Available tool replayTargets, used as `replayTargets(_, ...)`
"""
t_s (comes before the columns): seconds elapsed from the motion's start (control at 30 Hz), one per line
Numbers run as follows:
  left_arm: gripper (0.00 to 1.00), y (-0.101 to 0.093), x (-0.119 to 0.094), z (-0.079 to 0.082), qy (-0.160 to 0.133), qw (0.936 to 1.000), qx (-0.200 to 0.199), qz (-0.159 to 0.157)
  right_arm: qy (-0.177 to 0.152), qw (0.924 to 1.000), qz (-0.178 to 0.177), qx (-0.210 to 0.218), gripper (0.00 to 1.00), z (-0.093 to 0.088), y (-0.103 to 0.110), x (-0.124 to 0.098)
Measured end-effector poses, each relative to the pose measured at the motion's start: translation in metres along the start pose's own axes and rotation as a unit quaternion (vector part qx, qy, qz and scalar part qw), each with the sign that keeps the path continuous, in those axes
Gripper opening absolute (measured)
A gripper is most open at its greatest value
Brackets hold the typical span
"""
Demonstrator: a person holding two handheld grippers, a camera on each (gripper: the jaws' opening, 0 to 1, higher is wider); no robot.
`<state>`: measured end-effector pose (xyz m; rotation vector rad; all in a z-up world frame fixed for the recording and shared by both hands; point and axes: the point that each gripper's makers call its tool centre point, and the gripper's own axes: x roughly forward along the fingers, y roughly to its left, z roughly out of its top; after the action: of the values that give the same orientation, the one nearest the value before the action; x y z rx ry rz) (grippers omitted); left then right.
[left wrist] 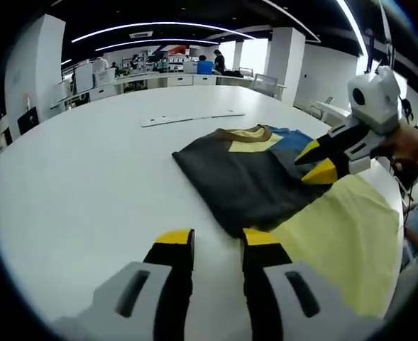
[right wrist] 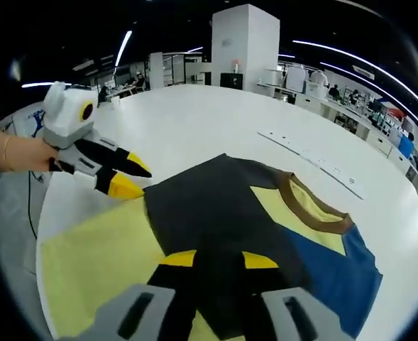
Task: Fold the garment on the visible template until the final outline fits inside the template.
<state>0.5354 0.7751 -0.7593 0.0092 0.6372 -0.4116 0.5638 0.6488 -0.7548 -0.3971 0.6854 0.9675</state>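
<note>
Right tongs (right wrist: 219, 261) over garment (right wrist: 223, 213), grip unclear; yellow template (right wrist: 95, 263) partly covered.

No lettering, label, brand mark or number can be read anywhere in the left gripper view or the right gripper view; signs in the office background are too small and blurred to make out.

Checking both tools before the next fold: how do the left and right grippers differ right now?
The left gripper sits over bare white table at the garment's dark edge; the right gripper sits over the garment. The left gripper's jaws are open with nothing between them; whether the right gripper's jaws are pinching the dark fabric cannot be told. Both have yellow-tipped black jaws on grey bodies.
</note>
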Motion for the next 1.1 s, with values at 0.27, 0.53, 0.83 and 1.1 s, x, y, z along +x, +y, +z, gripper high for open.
replayTargets(0.27, 0.05, -0.014, 0.009, -0.005, 0.011, 0.9994, -0.026, -0.018, 0.027, 0.9985, -0.020, -0.044, 0.07, -0.007, 0.003, 0.010)
replayTargets(0.53, 0.01, -0.010, 0.004, -0.003, 0.015, 0.9998, -0.010, -0.001, 0.017, 0.9988, -0.045, -0.004, 0.00, -0.007, -0.012, 0.002)
replayTargets(0.83, 0.01, -0.007, -0.002, -0.004, 0.027, 0.9993, 0.018, 0.020, -0.017, 0.9946, -0.095, 0.036, 0.00, -0.005, -0.033, -0.031)
replayTargets(1.1, 0.01, -0.007, -0.001, -0.005, 0.038, 0.9983, 0.028, 0.035, -0.045, 0.9798, -0.168, 0.099, 0.00, -0.021, -0.057, -0.069)
